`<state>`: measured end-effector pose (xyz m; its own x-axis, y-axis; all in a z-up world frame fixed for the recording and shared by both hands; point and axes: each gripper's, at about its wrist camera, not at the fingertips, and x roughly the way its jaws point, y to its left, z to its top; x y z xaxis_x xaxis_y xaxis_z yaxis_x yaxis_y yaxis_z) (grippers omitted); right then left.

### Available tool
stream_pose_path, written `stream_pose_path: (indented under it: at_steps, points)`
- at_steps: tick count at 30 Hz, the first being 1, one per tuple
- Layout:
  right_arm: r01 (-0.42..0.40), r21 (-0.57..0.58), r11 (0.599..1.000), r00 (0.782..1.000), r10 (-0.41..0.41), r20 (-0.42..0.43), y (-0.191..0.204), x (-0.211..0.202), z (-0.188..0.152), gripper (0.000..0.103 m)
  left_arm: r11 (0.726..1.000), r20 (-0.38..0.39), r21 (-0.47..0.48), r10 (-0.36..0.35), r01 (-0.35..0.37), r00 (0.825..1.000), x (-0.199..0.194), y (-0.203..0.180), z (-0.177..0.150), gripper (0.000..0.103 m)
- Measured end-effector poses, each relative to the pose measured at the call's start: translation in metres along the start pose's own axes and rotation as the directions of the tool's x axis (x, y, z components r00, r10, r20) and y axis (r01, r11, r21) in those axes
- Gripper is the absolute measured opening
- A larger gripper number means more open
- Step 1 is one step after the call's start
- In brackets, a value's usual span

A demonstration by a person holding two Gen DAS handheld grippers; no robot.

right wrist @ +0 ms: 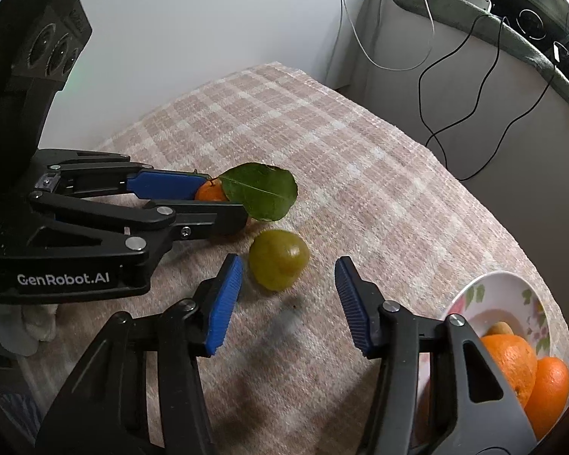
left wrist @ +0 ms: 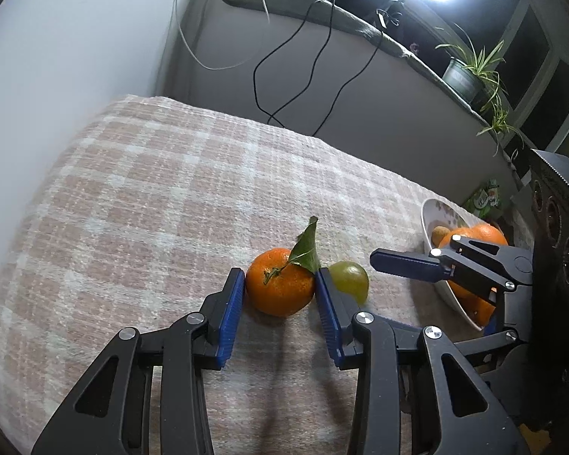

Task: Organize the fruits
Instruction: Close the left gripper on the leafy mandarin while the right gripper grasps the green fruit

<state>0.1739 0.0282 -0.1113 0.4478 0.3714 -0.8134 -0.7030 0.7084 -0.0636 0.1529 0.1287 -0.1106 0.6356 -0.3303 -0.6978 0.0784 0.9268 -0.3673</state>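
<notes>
Gripping leafed mandarin (left wrist: 279, 282) with left gripper (left wrist: 280, 288) pads touching both sides, right gripper (right wrist: 288, 295) wide open, empty; next, lift toward bowl (right wrist: 512, 288)

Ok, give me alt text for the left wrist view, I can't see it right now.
The left tongs grip a tangerine with a green leaf on a checked cloth. A green fruit lies just right of it; the right tongs reach in before a bowl of oranges.

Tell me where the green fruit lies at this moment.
The green fruit lies on the checked cloth, just ahead of the open right claw, beside the leafy tangerine that the left claw grips.
</notes>
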Motion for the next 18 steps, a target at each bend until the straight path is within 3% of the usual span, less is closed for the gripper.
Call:
stream_pose_path:
  at_steps: [3,4,6,18]
  points:
    - [-0.008,0.003,1.0,1.0,0.008,-0.007,0.001,0.005,0.002,0.052,1.0,0.004,-0.006,0.0,0.0,1.0,-0.001,0.003,0.001,0.036]
    - [-0.013,0.004,1.0,1.0,0.013,-0.013,0.002,0.006,0.002,0.041,1.0,0.005,-0.007,0.001,-0.001,1.0,-0.002,0.004,0.0,0.036]
    - [-0.034,0.012,0.999,0.999,0.035,-0.019,0.002,0.007,0.002,0.034,1.0,0.004,-0.004,0.002,-0.002,1.0,-0.002,0.003,0.001,0.036]
    - [-0.067,0.053,0.996,0.997,0.065,0.04,-0.009,-0.021,0.002,0.032,1.0,0.024,0.005,0.006,-0.006,1.0,-0.009,-0.006,0.005,0.036]
